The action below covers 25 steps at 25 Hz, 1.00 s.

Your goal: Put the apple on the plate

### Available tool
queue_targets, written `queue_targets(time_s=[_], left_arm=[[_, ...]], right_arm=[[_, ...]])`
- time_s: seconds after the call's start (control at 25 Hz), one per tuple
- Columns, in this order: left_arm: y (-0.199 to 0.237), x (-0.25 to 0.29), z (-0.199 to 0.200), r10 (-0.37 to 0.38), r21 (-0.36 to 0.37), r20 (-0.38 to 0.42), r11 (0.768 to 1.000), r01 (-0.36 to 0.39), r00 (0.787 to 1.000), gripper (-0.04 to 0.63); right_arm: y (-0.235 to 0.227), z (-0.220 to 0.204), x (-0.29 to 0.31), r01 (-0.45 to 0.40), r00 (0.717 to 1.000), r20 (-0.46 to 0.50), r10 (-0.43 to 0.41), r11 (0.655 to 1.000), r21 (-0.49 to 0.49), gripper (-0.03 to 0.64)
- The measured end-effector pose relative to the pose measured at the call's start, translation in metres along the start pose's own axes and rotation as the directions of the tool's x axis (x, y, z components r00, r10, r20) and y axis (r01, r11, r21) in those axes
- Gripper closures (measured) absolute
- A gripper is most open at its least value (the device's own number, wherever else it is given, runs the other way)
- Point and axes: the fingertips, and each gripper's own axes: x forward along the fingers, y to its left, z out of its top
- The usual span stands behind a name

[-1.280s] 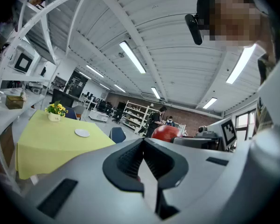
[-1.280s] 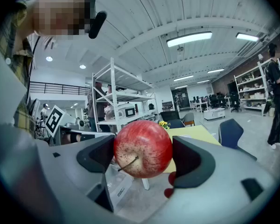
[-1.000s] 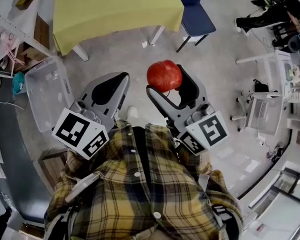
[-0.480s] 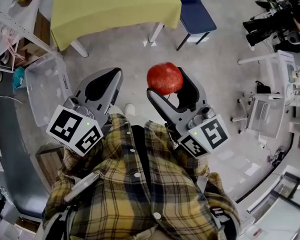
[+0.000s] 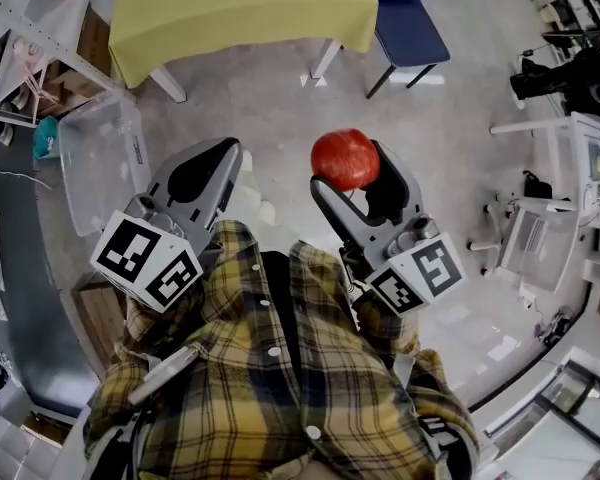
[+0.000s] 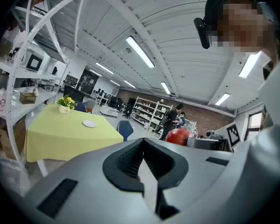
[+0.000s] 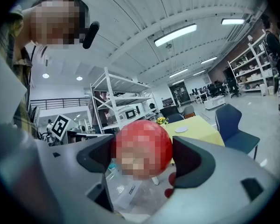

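place: lab hall | evidence: metal shelving point(image 6: 148, 110), strip lights point(image 6: 140, 52), concrete floor point(image 5: 270, 118)

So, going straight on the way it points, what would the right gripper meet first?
Likely the yellow table, beyond some floor. The right gripper, holding the apple, points at it, though depth is unclear.

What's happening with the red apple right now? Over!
Right gripper shut on round red apple, held above the floor. Left gripper shut, empty. Small white plate ahead on yellow-clothed table. Nothing seen blocking the way.
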Motion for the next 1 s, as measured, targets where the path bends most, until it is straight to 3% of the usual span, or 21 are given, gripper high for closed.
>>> queue_targets(time_s=[0.52,1.0], left_arm=[[0.052,0.062,0.025,-0.011,-0.018,-0.016,1.000,0.011,1.000,0.588],[0.123,0.131,0.086,-0.053,-0.005,0.002,0.999,0.053,0.999,0.588]], right_arm=[[-0.043,0.012,0.058,0.014,0.999,-0.047,-0.013,1.000,0.002,0.247],[-0.088,0.057,0.155,0.032,0.998,-0.058,-0.033,0.999,-0.023,0.247]])
